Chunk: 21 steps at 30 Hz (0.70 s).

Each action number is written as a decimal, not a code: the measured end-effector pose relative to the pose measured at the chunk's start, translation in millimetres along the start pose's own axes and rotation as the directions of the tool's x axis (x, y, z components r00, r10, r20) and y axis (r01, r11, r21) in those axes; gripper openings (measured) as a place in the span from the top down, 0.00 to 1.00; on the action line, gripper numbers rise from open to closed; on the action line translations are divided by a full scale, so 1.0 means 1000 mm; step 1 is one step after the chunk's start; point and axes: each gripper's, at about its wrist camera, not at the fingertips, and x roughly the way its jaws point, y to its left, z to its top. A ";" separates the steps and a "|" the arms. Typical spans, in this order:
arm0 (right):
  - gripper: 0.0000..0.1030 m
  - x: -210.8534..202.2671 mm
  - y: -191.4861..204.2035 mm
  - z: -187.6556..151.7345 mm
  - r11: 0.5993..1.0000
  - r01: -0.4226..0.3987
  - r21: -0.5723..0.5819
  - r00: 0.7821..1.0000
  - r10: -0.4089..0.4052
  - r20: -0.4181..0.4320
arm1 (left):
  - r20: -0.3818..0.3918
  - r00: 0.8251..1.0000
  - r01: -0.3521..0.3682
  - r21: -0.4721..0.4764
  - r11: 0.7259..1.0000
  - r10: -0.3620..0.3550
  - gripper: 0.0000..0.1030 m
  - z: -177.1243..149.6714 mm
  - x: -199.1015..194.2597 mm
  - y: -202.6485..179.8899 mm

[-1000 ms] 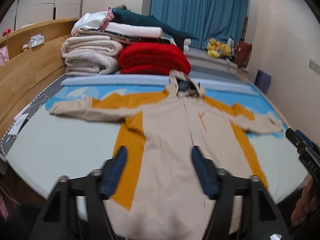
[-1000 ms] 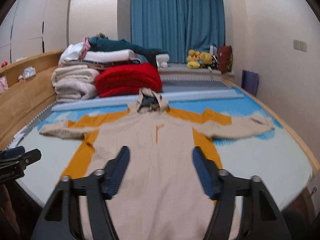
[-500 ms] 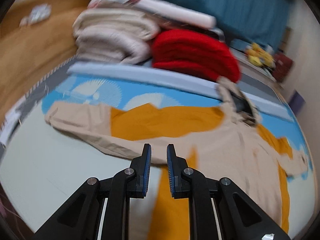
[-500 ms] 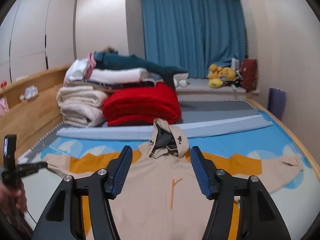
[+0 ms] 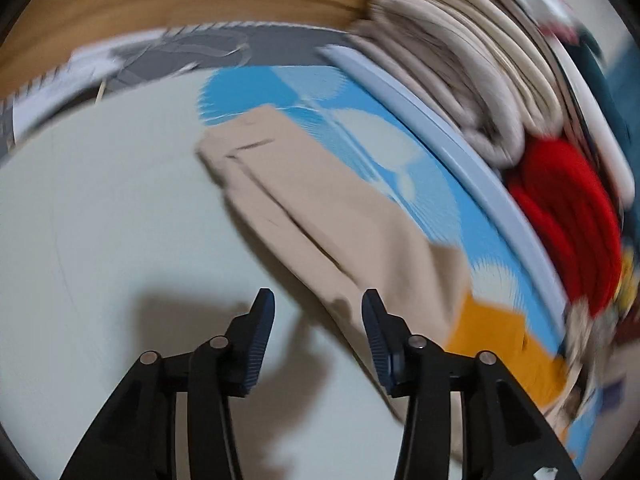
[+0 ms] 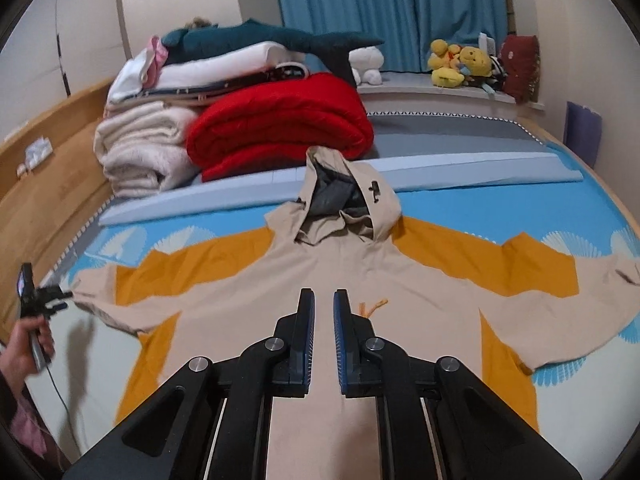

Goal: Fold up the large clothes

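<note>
A beige hooded jacket (image 6: pixel 256 284) with orange panels lies spread face up on the bed, sleeves out to both sides. My right gripper (image 6: pixel 323 300) hovers over its chest near the orange zip pull (image 6: pixel 374 306). Its jaws are closing to a narrow gap with nothing between them. In the blurred left wrist view, my left gripper (image 5: pixel 318 308) hangs over the near edge of the jacket's left sleeve (image 5: pixel 304 204). Its jaws are opening and hold nothing. The right wrist view shows that left gripper (image 6: pixel 40 300) in a person's hand (image 6: pixel 28 344), beside the sleeve's cuff (image 6: pixel 86 294).
Folded cream blankets (image 6: pixel 140 148) and a red quilt (image 6: pixel 280 124) are stacked behind the hood (image 6: pixel 340 196). A pale blue foam strip (image 6: pixel 460 168) crosses the bed. The wooden headboard (image 6: pixel 48 184) runs along the left. Plush toys (image 6: pixel 460 64) sit by the blue curtain.
The left gripper swung left and down from the jacket's hem to the left sleeve, rolling as it went; its jaws narrowed, then widened. The right gripper moved forward over the chest and its jaws narrowed.
</note>
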 end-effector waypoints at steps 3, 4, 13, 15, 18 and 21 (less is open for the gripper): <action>0.76 0.013 0.002 -0.004 1.000 0.000 -0.017 0.999 0.000 -0.036 | -0.013 0.995 0.092 -0.165 0.982 -0.095 0.59 0.016 0.024 0.038; 0.72 0.016 0.001 -0.005 1.000 0.001 -0.013 0.999 -0.001 -0.047 | -0.013 0.993 0.112 -0.199 0.974 -0.117 0.59 0.020 0.030 0.047; 0.71 0.044 0.001 -0.025 1.000 -0.011 -0.015 0.988 0.008 -0.152 | 0.006 0.982 0.182 -0.304 0.935 -0.189 0.85 0.043 0.065 0.066; 0.71 0.047 0.002 -0.027 1.000 -0.010 -0.017 0.986 0.007 -0.169 | 0.021 0.986 0.166 -0.286 0.944 -0.167 0.93 0.041 0.061 0.061; 0.72 0.050 0.001 -0.029 1.000 0.005 -0.011 0.981 -0.007 -0.193 | 0.060 0.992 0.122 -0.239 0.963 -0.111 0.97 0.043 0.039 0.040; 0.91 0.047 -0.003 -0.027 1.000 0.016 0.002 0.981 -0.016 -0.194 | 0.116 0.988 0.118 -0.148 0.982 -0.102 0.99 0.047 0.001 -0.007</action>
